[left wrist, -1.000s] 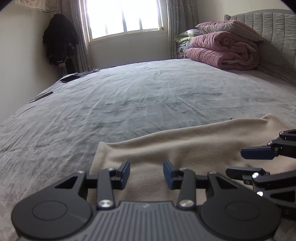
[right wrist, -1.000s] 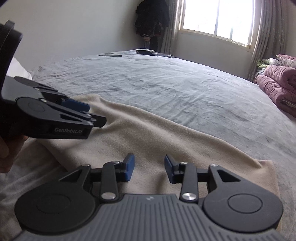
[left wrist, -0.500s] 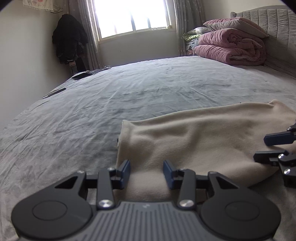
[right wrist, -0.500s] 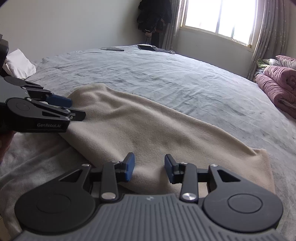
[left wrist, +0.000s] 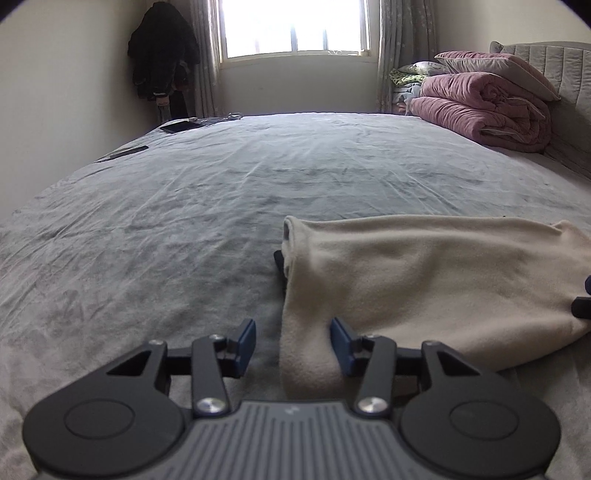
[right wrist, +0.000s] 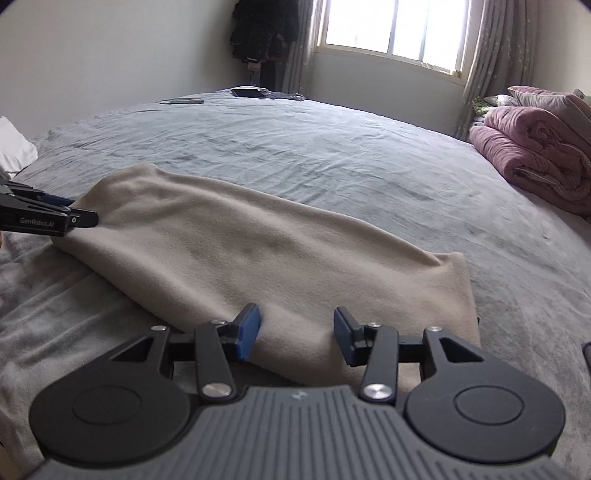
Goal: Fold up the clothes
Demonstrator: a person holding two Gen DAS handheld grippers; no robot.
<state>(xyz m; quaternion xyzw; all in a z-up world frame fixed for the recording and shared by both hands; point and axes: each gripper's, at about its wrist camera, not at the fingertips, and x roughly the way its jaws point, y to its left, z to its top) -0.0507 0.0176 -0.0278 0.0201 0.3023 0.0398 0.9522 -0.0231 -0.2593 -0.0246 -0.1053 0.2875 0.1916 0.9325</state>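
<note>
One beige garment [right wrist: 258, 251] folded long near bed [left wrist: 258, 177] front edge | left claw [left wrist: 291, 341], right claw [right wrist: 297, 334] opening, unclamped, cloth between | further folds remain

Left wrist view: camera sits just behind left gripper [left wrist: 292, 341], low over grey bed [left wrist: 184, 229], looks down-forward; window [left wrist: 295, 27] at 12 o'clock; cream cloth [left wrist: 424, 280] close, at 2 o'clock; right wrist view: same low spot behind right gripper [right wrist: 297, 330]; window [right wrist: 391, 31] at 1 o'clock; cloth [right wrist: 240, 251] near; both views share bed, cloth, window, pink quilt [left wrist: 484, 107].
</note>
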